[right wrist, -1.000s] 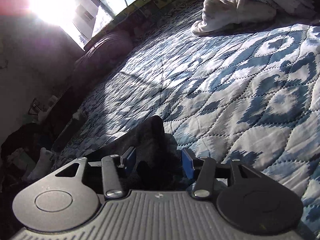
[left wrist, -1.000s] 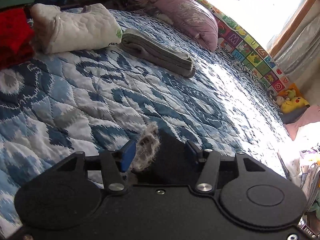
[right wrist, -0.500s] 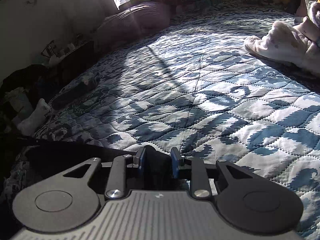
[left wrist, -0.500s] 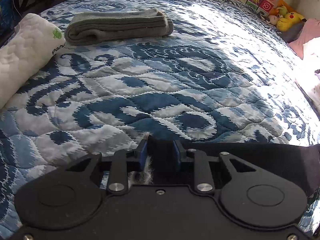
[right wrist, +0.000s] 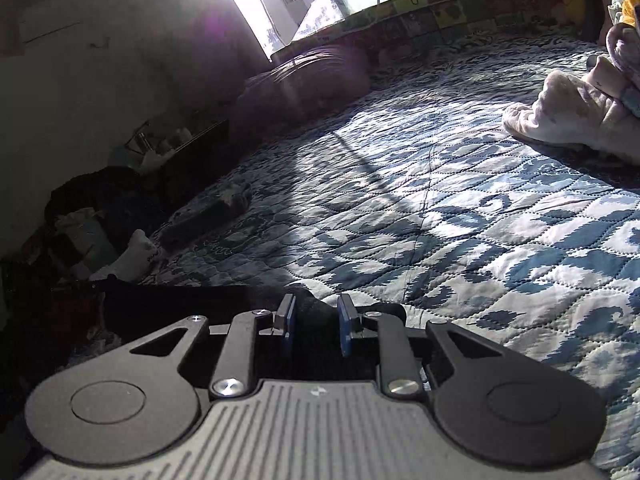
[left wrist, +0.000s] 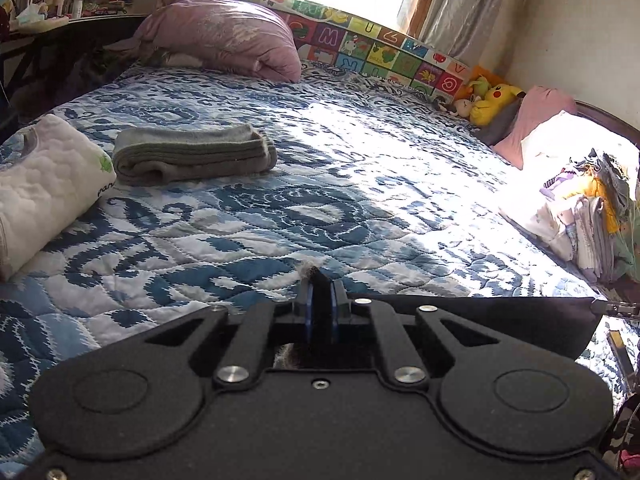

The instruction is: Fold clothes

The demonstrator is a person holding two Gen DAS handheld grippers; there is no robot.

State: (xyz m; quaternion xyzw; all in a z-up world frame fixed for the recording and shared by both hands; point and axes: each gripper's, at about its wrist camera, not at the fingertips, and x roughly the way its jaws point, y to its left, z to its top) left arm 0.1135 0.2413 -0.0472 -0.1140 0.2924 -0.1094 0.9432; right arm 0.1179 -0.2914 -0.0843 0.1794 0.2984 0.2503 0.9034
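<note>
Left gripper (left wrist: 320, 304) and right gripper (right wrist: 313, 322) each clamp the black garment (left wrist: 480, 320), stretched above the bed's (left wrist: 320, 200) near edge.

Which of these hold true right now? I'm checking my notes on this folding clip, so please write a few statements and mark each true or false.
1. The left tongs are shut on the black garment. True.
2. The folded grey garment lies on the pink pillow. False: it lies on the blue patterned quilt, well apart from the pillow.
3. The right tongs have black cloth between their pads. True.
4. The yellow plush toy sits in the middle of the bed. False: it sits in the far corner by the wall.
5. The white quilted bundle lies beside the folded grey garment. True.
</note>
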